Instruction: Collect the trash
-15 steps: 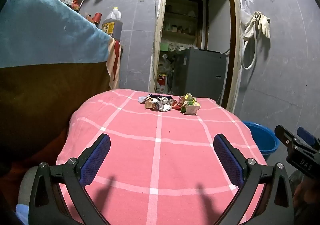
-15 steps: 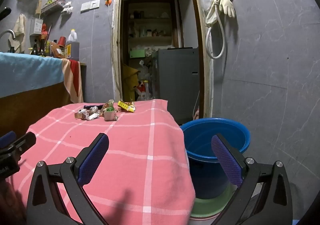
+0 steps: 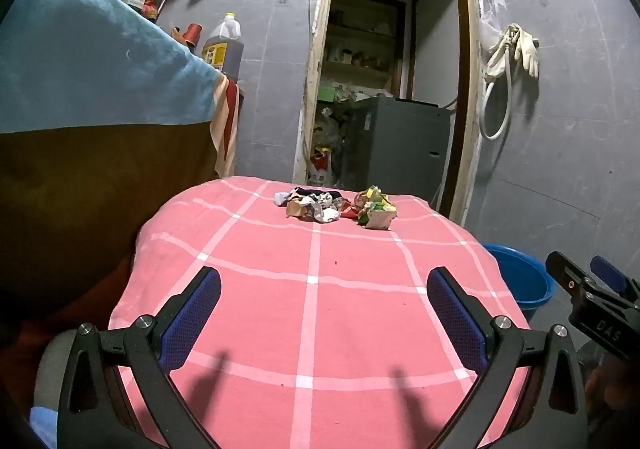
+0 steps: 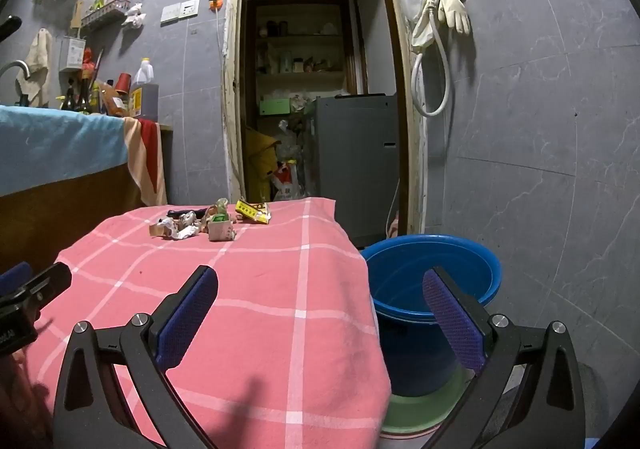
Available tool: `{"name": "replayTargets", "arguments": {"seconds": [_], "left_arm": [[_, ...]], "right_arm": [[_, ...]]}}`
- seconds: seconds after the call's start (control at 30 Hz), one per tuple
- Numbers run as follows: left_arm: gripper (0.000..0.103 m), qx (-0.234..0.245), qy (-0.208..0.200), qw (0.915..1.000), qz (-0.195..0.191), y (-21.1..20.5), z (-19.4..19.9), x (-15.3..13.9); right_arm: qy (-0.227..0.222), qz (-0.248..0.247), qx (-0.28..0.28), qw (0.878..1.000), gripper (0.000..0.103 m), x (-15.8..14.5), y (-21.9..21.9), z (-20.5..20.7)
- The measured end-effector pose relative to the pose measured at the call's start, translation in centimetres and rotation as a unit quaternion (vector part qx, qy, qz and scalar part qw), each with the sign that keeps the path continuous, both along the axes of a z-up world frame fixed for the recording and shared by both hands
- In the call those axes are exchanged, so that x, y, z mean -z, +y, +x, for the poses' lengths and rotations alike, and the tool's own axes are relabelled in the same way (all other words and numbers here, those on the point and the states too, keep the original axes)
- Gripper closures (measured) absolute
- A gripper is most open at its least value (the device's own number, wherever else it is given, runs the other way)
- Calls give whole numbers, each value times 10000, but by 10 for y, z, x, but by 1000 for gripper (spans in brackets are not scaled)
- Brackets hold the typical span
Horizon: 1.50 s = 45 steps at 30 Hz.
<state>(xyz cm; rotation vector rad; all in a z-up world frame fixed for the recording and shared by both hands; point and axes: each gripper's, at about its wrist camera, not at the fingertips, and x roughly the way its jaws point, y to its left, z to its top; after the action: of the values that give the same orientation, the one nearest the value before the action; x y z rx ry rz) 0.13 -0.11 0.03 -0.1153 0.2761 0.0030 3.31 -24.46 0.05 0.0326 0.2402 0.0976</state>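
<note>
Little has moved since the earlier frame: both claws hover spread wide, holding nothing. Left claw (image 3: 324, 313) and right claw (image 4: 320, 313) sit near the pink-checked tabletop (image 3: 256, 289); trash pile (image 3: 336, 207) lies at its far end, blue bucket (image 4: 432, 281) beside its right edge.

Dim indoor lighting, source overhead and behind both cameras. Two soft finger shadows thrown forward onto the pink checked cloth (image 3: 312, 289) in the left wrist view; one broader shadow near the cloth's lower edge (image 4: 256, 389) in the right wrist view. Hanging rubber gloves (image 4: 444, 9) casting a distinct shadow rightward onto the grey wall. Strong fisheye curvature: door frame (image 4: 404, 97) bowed, corners vignetted black. Sharp centre focus; slight grain in dark areas. No glare.
</note>
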Motion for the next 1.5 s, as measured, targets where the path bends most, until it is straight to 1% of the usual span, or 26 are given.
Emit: {"name": "replayTargets", "arguments": {"seconds": [0.17,0.2,1.5], "left_arm": [[2,26,11,10000,40,-5,1,0],[2,18,-3,10000,-18,-3,0,-4],[2,27,-22,10000,-32,-3,-1,-1]], "right_arm": [[1,4,-1,10000,0,0,0,0],[1,2,-1,10000,0,0,0,0],[21,25,0,10000,0,0,-1,1]]}}
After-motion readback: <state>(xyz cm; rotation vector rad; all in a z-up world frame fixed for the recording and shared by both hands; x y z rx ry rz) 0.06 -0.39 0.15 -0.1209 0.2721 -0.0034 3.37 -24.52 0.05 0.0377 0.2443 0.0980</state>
